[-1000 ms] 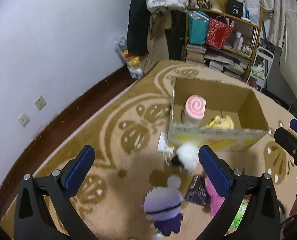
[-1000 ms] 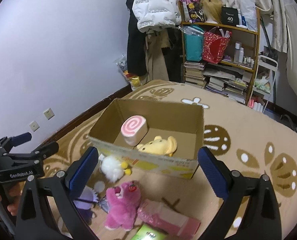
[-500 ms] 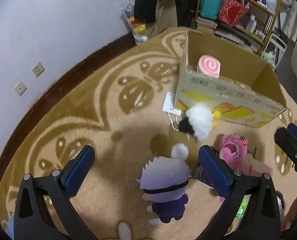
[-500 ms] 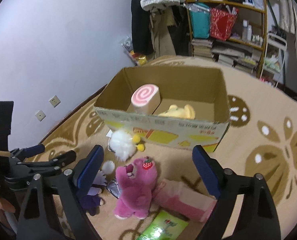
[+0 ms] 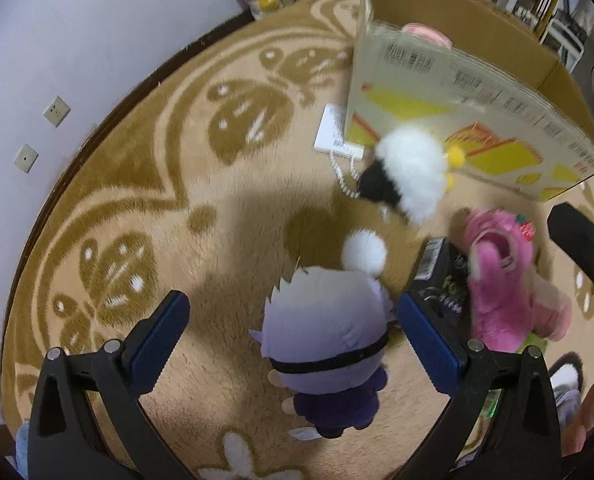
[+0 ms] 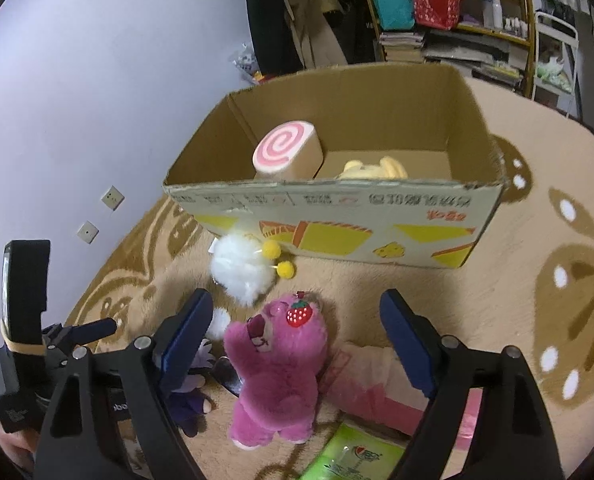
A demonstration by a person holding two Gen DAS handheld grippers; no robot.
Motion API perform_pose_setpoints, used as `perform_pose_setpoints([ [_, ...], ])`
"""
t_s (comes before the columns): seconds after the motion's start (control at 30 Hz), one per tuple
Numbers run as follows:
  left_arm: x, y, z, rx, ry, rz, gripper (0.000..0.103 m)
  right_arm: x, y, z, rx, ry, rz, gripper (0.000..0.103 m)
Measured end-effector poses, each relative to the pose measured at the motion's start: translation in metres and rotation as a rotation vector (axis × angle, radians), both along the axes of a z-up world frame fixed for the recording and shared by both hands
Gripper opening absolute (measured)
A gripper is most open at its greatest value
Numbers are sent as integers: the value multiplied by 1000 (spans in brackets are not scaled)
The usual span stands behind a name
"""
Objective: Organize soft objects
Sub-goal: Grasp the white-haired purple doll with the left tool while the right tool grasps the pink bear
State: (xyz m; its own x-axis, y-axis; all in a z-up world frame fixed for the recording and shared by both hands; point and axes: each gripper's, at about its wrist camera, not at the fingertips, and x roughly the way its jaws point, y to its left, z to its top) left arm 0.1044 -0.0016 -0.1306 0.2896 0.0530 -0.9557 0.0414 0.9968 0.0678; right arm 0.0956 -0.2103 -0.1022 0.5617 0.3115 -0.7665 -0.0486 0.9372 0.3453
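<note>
A cardboard box (image 6: 337, 212) stands on the rug and holds a pink swirl roll plush (image 6: 287, 152) and a yellow plush (image 6: 377, 170). In front of it lie a white fluffy plush (image 5: 411, 172) (image 6: 241, 266), a pink bear (image 6: 277, 372) (image 5: 501, 284) and a purple-haired doll (image 5: 329, 344). My left gripper (image 5: 293, 336) is open, low over the doll, which lies between its fingers. My right gripper (image 6: 297, 340) is open, low over the pink bear.
A pink packet (image 6: 377, 392) and a green packet (image 6: 357, 456) lie by the bear. A dark packet (image 5: 445, 280) lies between doll and bear. A white card (image 5: 333, 132) lies by the box. Wall to the left, cluttered shelves (image 6: 457, 20) behind.
Both grippers have moved down and forward toward the toys. The doll now lies between the left fingers and the bear between the right fingers. Both stay open.
</note>
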Motion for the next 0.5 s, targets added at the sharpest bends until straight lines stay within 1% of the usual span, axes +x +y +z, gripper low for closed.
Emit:
perform_pose_setpoints([
  [0.13, 4, 0, -17, -13, 77, -5, 103, 4, 6, -10, -7, 26, 17, 89],
  [0.2, 5, -2, -23, -6, 96, -10, 103, 5, 9, -15, -10, 42, 25, 89],
  [0.27, 6, -5, -31, -6, 123, -19, 102, 6, 11, -18, -13, 55, 34, 86],
  [0.3, 6, -5, -33, -4, 130, -20, 102, 7, 12, -21, -16, 64, 41, 82],
  [0.37, 6, -6, -37, 5, 146, -21, 100, 9, 15, -27, -25, 85, 53, 82],
  [0.43, 6, -6, -40, 4, 159, -22, 92, 9, 17, -32, -29, 102, 60, 82],
  [0.5, 6, -6, -42, 4, 165, -23, 91, 9, 20, -36, -20, 120, 68, 82],
])
